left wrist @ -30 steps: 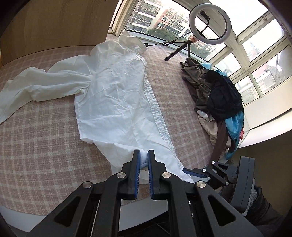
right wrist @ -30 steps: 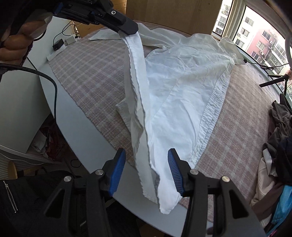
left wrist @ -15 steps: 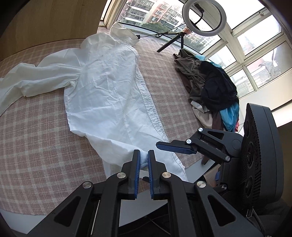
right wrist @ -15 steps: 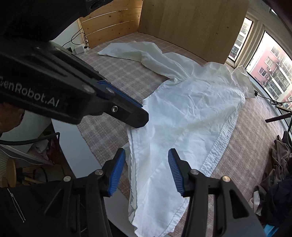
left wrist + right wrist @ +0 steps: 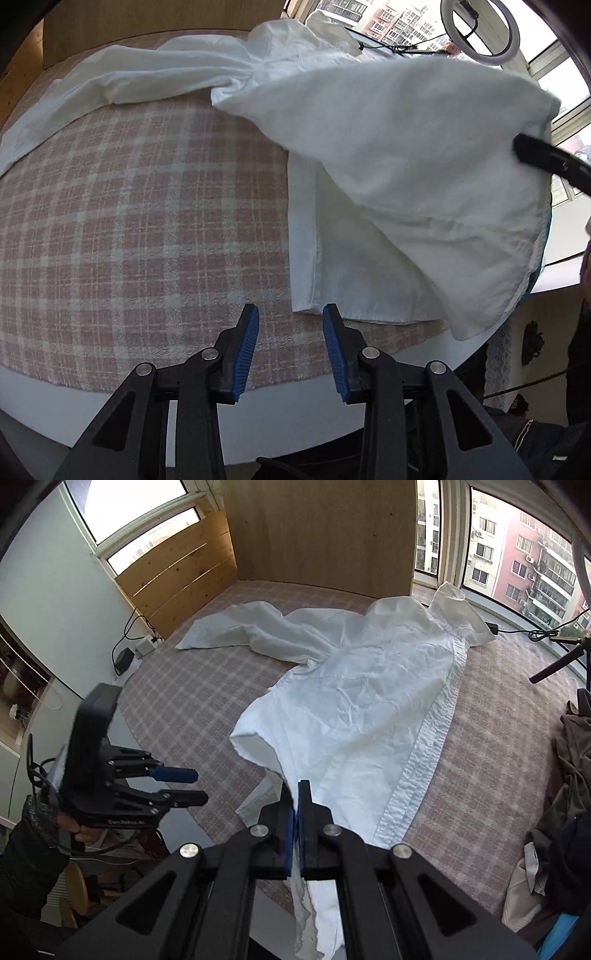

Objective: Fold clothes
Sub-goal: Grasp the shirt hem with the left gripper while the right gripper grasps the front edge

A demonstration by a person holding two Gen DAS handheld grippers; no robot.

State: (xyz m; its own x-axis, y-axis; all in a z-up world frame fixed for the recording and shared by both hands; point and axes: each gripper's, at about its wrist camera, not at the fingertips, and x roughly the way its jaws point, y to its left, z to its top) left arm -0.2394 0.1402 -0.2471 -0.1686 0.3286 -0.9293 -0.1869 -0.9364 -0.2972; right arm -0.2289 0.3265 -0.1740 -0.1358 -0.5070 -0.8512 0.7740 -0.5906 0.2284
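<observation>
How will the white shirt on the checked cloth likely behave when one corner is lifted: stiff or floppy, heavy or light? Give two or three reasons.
Probably floppy: the white shirt sags in folds from the right claw, shut on its hem. Likely light: one pinched edge lifts a broad panel. It may drag rather than slide, since its sleeve bunches on the checked cloth.

plaid cloth (image 5: pixel 129 229) on table | ring light (image 5: pixel 480 31) at window | wooden panel (image 5: pixel 325 528) behind
</observation>
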